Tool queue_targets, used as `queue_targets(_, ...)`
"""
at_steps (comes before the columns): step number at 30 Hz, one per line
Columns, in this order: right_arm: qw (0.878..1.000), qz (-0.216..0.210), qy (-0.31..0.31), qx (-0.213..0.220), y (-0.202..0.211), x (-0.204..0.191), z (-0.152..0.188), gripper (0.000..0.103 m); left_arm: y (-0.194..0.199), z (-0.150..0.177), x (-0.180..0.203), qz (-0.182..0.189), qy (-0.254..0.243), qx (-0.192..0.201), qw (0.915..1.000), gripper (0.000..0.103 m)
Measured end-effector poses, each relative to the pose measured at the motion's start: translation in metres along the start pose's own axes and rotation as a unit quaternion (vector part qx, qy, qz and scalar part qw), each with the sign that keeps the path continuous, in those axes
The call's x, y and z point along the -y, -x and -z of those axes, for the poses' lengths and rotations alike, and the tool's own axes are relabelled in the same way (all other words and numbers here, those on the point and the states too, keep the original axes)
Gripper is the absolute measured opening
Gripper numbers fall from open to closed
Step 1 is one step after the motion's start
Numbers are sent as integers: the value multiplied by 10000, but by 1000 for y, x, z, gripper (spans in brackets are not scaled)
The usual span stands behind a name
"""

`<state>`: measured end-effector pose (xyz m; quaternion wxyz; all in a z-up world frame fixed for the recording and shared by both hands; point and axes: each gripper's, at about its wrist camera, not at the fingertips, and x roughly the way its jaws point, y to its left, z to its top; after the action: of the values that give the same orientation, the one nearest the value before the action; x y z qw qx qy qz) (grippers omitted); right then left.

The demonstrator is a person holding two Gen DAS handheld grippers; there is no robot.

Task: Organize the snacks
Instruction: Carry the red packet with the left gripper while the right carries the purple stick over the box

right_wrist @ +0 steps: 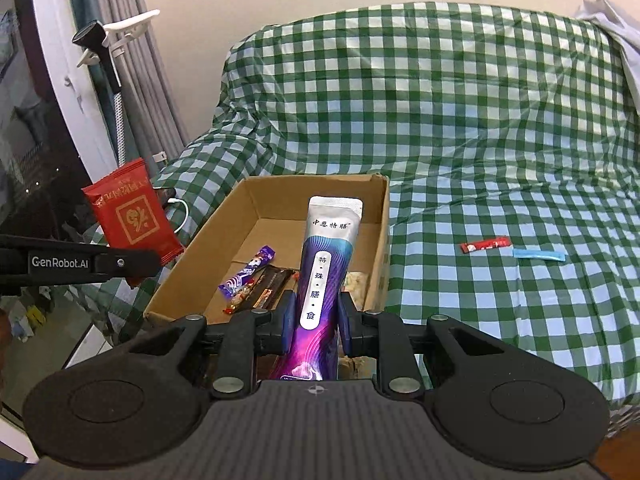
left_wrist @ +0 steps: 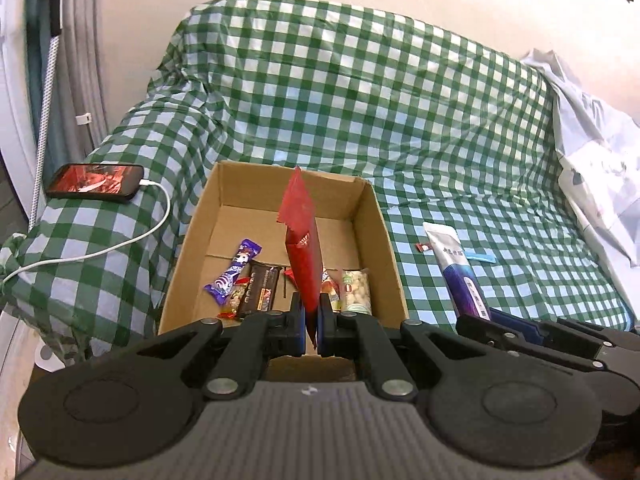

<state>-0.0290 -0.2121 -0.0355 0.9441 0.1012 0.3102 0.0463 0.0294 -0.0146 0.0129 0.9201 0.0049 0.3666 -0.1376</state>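
Two sachets loose beside cardboard box

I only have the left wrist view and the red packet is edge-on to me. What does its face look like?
Observer: In the right wrist view the red packet shows a gold square emblem and gold lettering.
Operator: Is the left tool over the box?
Observer: No, the left tool is beside the cardboard box, off its left wall.
Operator: What's printed on the purple pouch?
Observer: The purple pouch has a white strip of characters, clamped in the right tool.
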Motion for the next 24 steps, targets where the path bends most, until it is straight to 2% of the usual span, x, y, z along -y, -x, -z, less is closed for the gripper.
queue_targets(24,9993,142,246,-231,-17,-17,-7,23,-20,-10,-26,-99,290,-45,9995,5)
